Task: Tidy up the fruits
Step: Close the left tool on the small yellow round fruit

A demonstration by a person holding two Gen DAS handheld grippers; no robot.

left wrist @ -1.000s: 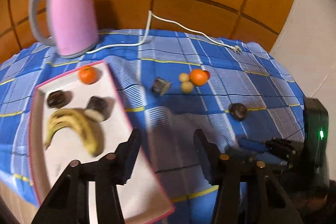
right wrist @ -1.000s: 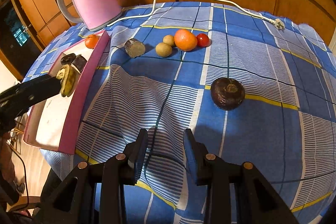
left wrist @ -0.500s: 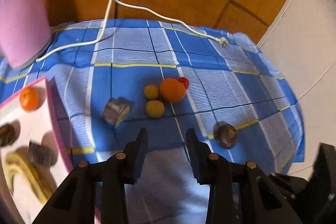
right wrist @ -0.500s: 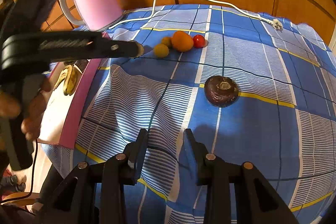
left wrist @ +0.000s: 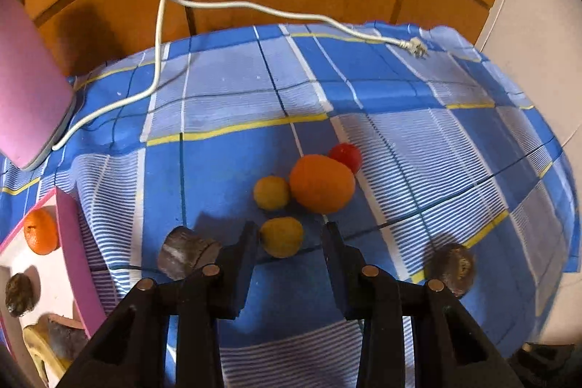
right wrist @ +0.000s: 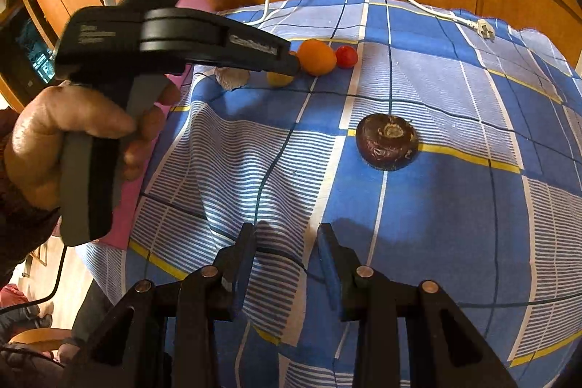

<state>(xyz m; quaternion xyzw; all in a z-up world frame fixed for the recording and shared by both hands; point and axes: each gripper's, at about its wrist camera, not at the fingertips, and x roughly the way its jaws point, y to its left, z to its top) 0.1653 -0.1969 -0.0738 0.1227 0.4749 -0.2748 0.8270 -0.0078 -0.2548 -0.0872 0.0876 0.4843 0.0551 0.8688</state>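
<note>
My left gripper [left wrist: 290, 235] hangs low over the blue checked cloth, open, with a small yellow fruit [left wrist: 282, 239] between its fingertips; the pads do not press it. Just beyond lie a second yellow fruit [left wrist: 271, 192], an orange [left wrist: 322, 183] and a small red fruit [left wrist: 345, 156]. A dark cut piece [left wrist: 187, 257] lies left of the fingers and a dark round fruit [left wrist: 453, 266] to the right. The pink-rimmed tray [left wrist: 69, 242] at the left holds an orange [left wrist: 40, 231], dark pieces and a banana [left wrist: 36, 351]. My right gripper [right wrist: 287, 235] stands open over bare cloth, with the dark round fruit [right wrist: 387, 140] ahead of it.
A pink kettle [left wrist: 25, 90] stands at the back left, its white cord [left wrist: 156, 35] trailing across the cloth to a plug [left wrist: 416, 46]. Wooden panels rise behind the table. In the right wrist view a hand [right wrist: 54, 140] holds the left gripper above the tray side.
My left gripper swung from over the tray to the right, sank toward the loose fruits, and its jaws narrowed. The right gripper stayed put.
</note>
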